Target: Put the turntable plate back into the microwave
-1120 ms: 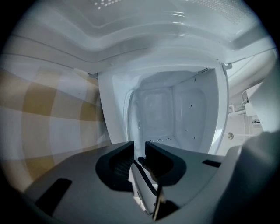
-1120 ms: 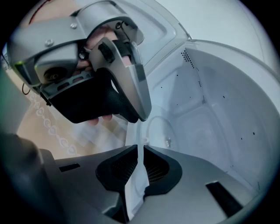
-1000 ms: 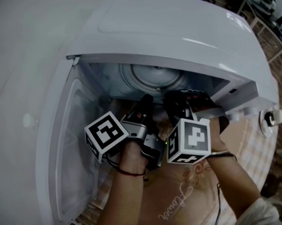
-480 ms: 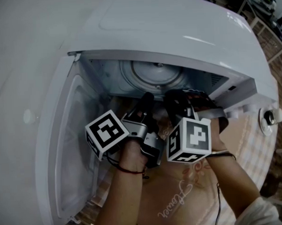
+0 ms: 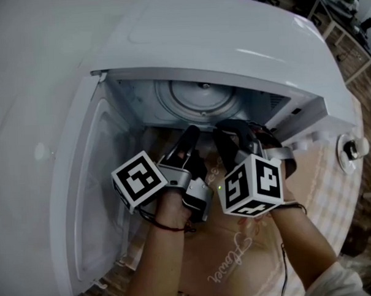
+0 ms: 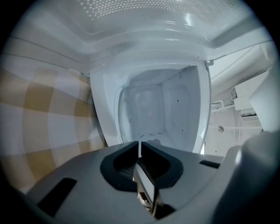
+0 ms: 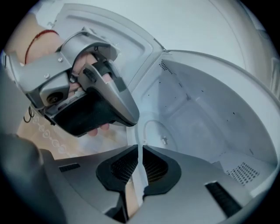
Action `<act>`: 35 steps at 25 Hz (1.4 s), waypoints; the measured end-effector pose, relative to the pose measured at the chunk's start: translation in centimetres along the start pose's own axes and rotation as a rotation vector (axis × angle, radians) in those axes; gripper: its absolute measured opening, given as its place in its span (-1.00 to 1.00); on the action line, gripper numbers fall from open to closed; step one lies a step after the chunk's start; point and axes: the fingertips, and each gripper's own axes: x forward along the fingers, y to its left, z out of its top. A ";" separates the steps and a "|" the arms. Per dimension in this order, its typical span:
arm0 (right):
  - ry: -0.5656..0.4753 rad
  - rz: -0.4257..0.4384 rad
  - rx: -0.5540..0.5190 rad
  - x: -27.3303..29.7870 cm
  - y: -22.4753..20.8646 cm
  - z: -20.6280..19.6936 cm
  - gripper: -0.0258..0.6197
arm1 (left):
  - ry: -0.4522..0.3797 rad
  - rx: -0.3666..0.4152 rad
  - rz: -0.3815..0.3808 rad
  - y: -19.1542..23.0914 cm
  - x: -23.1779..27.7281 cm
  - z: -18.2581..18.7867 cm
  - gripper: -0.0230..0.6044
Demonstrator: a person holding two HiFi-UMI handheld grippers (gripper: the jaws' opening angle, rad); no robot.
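left gripper (image 5: 190,135): jaws just pinched in, nearly together now, thin clear edge of the turntable plate (image 6: 146,186) clamped between them
right gripper (image 5: 225,129): narrow too, gripping the rim edge-on
turntable plate: held at the microwave (image 5: 230,44) mouth, short of the round floor recess (image 7: 155,129)

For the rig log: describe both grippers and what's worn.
The left gripper and right gripper have grey bodies, black ribbed pads and a white cube each with black square markers. A red string rings the left wrist; a pale sleeve covers the right arm. The left jaws have just been closing on the glass plate.
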 end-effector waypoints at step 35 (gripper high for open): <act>-0.267 -0.049 0.708 -9.9 2.7 0.0 -0.80 | 0.061 0.409 -0.181 -6.6 -6.6 -6.9 -0.92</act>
